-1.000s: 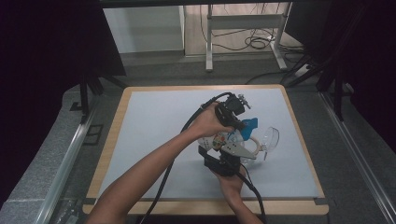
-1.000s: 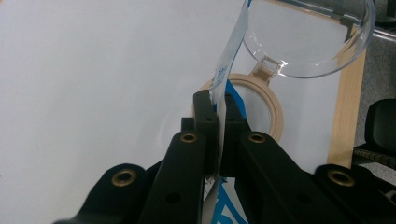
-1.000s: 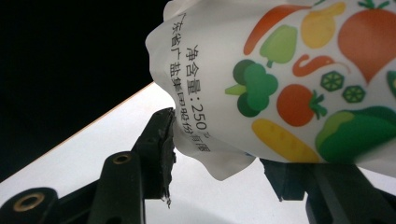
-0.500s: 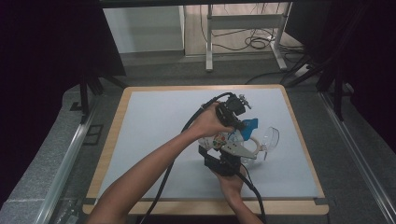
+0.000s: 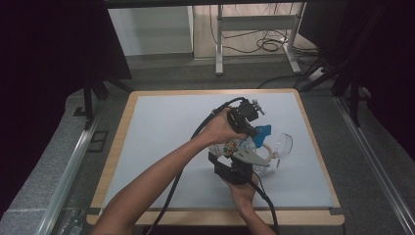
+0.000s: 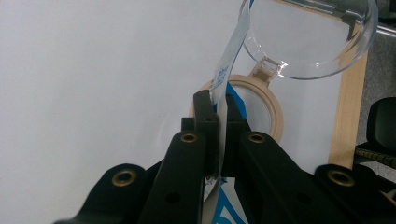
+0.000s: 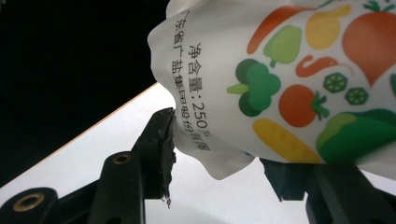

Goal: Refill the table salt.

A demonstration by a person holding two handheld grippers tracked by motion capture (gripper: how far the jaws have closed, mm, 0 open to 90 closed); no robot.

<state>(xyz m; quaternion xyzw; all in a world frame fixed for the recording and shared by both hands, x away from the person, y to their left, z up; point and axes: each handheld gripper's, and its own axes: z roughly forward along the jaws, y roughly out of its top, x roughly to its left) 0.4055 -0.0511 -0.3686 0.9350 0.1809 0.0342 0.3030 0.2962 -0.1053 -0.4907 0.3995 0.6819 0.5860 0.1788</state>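
Left gripper view has our left gripper point(image 6: 217, 112) pinching the pouch's top edge point(image 6: 227, 70) above the open jar point(image 6: 254, 107); right gripper point(image 7: 219, 140) cradling its body point(image 7: 289, 84); tipping comes next, we judge

"净含量:250" on the pouch point(image 7: 289, 88)

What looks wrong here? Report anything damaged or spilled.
One pad of the right claw looks ragged and torn along its edge, next to the crumpled salt pouch it holds. Nothing else stands out.
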